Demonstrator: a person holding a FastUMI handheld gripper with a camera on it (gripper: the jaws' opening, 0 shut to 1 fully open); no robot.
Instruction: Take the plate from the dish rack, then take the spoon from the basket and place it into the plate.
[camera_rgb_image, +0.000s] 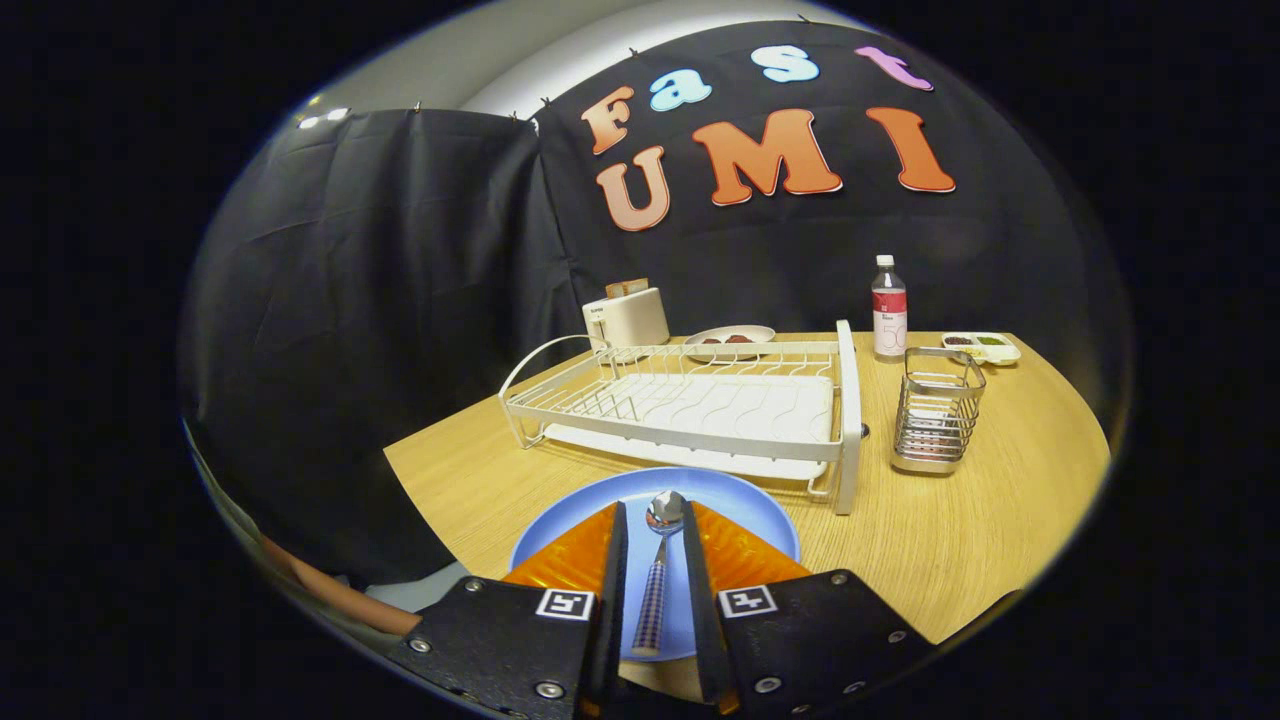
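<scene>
1. The gripper (655, 560) is seen with its two fingers set narrowly apart; the spoon (656, 570) lies between them, handle toward the gripper, bowl just past the fingertips. Whether both fingers press on the handle cannot be told, since a thin gap seems to show on each side.
2. The spoon is held or lying over the plate (740, 505), a blue one resting at the near edge of the table (980, 540). Whether the spoon already touches the plate cannot be told.
3. The rack (690, 410) stands empty just beyond the plate, mid-table, and the basket (937, 410) is placed to its right, near the right edge.
4. A toaster (627, 315), a dish (730, 342), a bottle (888, 308) and a small tray (982, 346) are ranged along the far edge, well apart from the work.
5. The task is judged nearly done: plate out, spoon over it, release remaining.
6. Risks are judged as follows:
   - If the fingers are opened while the spoon is still above the plate, it may bounce or slide off the shallow rim onto the table.
   - If the spoon is tilted at release, its bowl may strike first and the handle may tip over the near rim.
   - Because the plate sits close to the near edge, a downward push by the fingers could shift it toward that edge.
   - A withdrawal made too low could drag the handle out with the fingers.
</scene>
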